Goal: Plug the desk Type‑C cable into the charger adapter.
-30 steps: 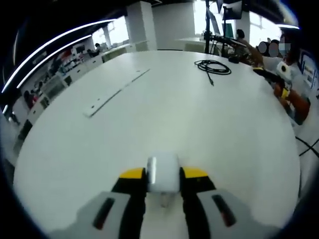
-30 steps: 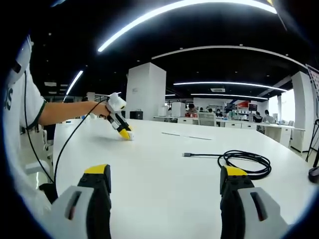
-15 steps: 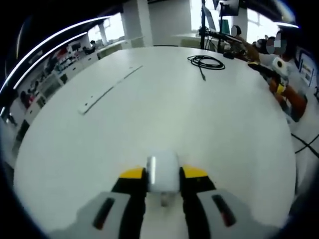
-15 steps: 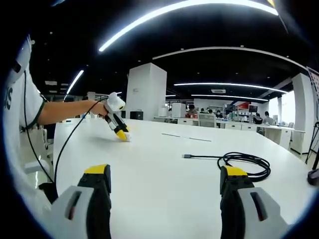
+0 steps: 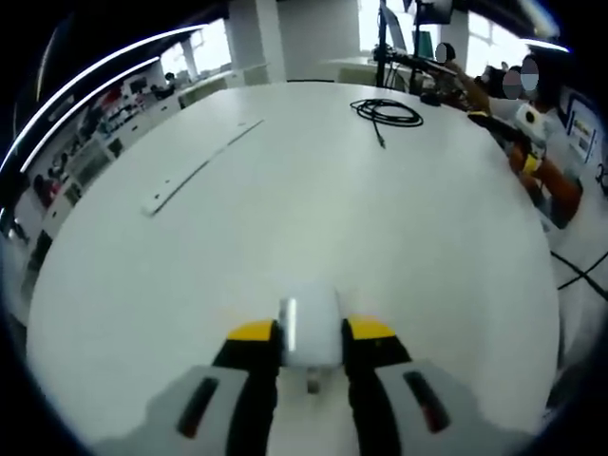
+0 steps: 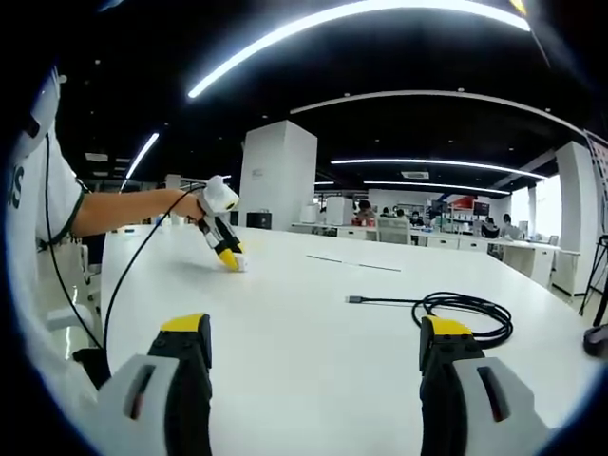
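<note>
A: Item one, the left hand-held gripper (image 5: 311,334)?
B: Jaws closed on the white charger adapter (image 5: 310,330), gripped between the yellow-tipped fingers (image 5: 253,332), low over the white tabletop (image 5: 313,199). In the right gripper view the same left hand-held gripper (image 6: 233,260) is held by a person's hand (image 6: 190,204), its tip down at the tabletop (image 6: 304,323), with a thin black lead trailing from it toward the person.

A: Item two, the right hand-held gripper (image 6: 316,334)?
B: Jaws spread wide, nothing between them, hovering above the tabletop. In the left gripper view it (image 5: 525,122) shows at the far right edge, in the person's hand; jaw state there too small to tell.

A: Item three, the Type-C cable (image 6: 463,313)?
B: Black, loosely coiled on the tabletop, plug end (image 6: 355,298) stretched out straight toward the left gripper. It lies just ahead of the right jaw, well apart from the adapter. In the left gripper view the cable (image 5: 386,111) lies at the far side of the tabletop.

A: Item four?
B: A long pale strip (image 5: 201,167) lying flat on the tabletop.
</note>
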`<state>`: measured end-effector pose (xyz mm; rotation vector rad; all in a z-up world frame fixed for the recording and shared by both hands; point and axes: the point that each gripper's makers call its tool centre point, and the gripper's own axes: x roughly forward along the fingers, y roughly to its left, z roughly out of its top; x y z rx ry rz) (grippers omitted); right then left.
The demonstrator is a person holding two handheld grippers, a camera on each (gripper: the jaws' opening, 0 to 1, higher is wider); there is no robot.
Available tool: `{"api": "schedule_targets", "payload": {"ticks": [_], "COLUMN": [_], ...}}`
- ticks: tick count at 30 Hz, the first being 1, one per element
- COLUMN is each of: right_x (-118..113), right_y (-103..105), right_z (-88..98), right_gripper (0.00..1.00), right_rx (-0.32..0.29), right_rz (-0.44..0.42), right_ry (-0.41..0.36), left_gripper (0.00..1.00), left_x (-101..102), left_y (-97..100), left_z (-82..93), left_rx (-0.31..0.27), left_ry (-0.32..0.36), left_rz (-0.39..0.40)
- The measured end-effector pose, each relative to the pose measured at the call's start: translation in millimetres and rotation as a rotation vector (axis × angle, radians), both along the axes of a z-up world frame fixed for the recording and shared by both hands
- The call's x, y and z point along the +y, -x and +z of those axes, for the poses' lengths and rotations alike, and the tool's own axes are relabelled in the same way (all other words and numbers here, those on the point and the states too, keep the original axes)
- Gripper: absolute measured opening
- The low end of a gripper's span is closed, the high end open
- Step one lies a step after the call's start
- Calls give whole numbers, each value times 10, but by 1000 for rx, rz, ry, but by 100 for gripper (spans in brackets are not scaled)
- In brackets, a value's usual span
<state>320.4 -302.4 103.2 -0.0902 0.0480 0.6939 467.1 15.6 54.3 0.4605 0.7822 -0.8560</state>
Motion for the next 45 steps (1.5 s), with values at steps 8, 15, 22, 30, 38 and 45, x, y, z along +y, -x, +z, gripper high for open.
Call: {"api": "schedule_targets", "payload": {"ticks": [8,15,22,30,38,45], "right_x": [-24,-33,-52,-67,-80,-96], "right_y": [-8,-12,-8,-16,-4,3], "right_z": [23,38,53,65,47,40], "right_gripper": [92,92,92,93,93,93], "right_rx": [-3,-4,-6,-12,-10,-9], "right_rz": [-6,-8,-9,-11,-12,-16], "right_ry": [-6,-14,-24,-26,-23,-26], "left_gripper": [25,25,25,25,25,25], "left_x": [-27,-63,-86,-126,-165,-199], "left_y": [49,136,171,245,304,360], "left_z": [1,4,5,-1,-8,-14], "left_rx": [4,9,8,17,15,16], "left_ry": [7,26,41,47,55,54], "left_rz": [-1,-3,1,-6,-5,-3]}}
